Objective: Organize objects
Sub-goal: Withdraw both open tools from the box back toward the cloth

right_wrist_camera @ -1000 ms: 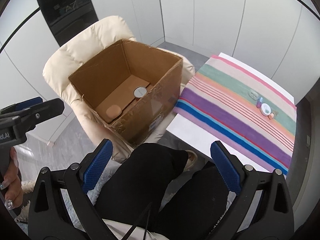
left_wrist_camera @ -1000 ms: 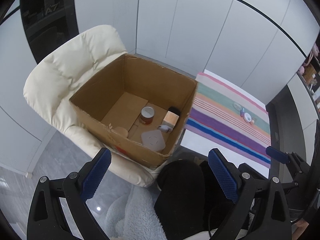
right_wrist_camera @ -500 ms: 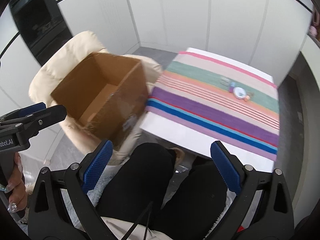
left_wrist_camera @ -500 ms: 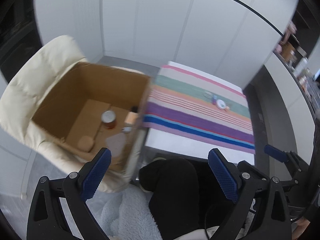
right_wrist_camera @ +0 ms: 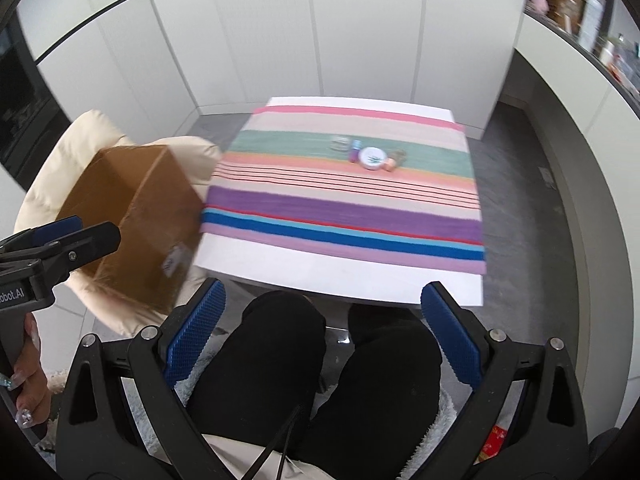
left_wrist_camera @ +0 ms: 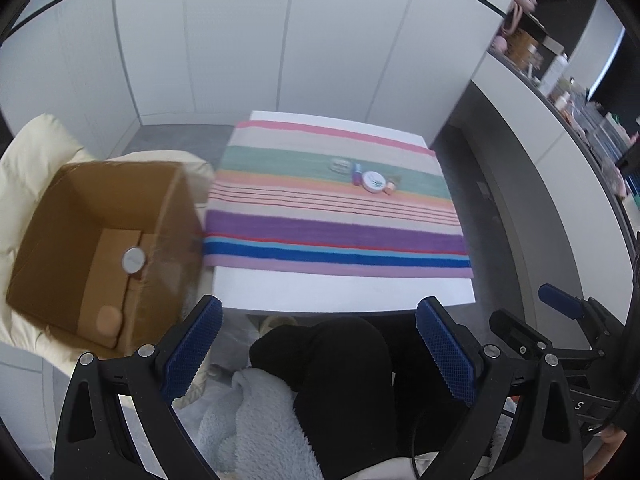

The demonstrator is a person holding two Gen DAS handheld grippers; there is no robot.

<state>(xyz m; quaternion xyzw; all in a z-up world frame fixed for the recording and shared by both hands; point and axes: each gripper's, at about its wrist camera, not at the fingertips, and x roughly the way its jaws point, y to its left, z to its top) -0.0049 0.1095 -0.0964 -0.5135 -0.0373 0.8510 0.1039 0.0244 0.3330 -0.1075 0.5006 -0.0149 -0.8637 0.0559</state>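
Note:
A cluster of small items lies far out on the striped cloth [left_wrist_camera: 336,236]: a white round tin [left_wrist_camera: 373,181], a purple tube [left_wrist_camera: 356,172], a clear small jar [left_wrist_camera: 340,165] and a small peach piece [left_wrist_camera: 389,188]. The same tin [right_wrist_camera: 372,157] shows in the right wrist view. An open cardboard box [left_wrist_camera: 100,240] rests on a cream chair at the left, with a can [left_wrist_camera: 133,260] and a round tan object [left_wrist_camera: 109,319] inside. My left gripper [left_wrist_camera: 318,356] is open and empty above the person's lap. My right gripper [right_wrist_camera: 322,338] is open and empty too.
The white table [left_wrist_camera: 344,292] carries the cloth; its near edge is just beyond the person's black-trousered knees [right_wrist_camera: 320,360]. The cream padded chair [right_wrist_camera: 72,152] holds the box. White wall panels stand behind, and a cluttered counter [left_wrist_camera: 568,92] curves along the right. A hand [right_wrist_camera: 28,376] holds the left gripper's handle.
Both grippers have swung to the right, away from the box and toward the table. The box has slid to the left edge of view and the striped cloth now sits in the middle.

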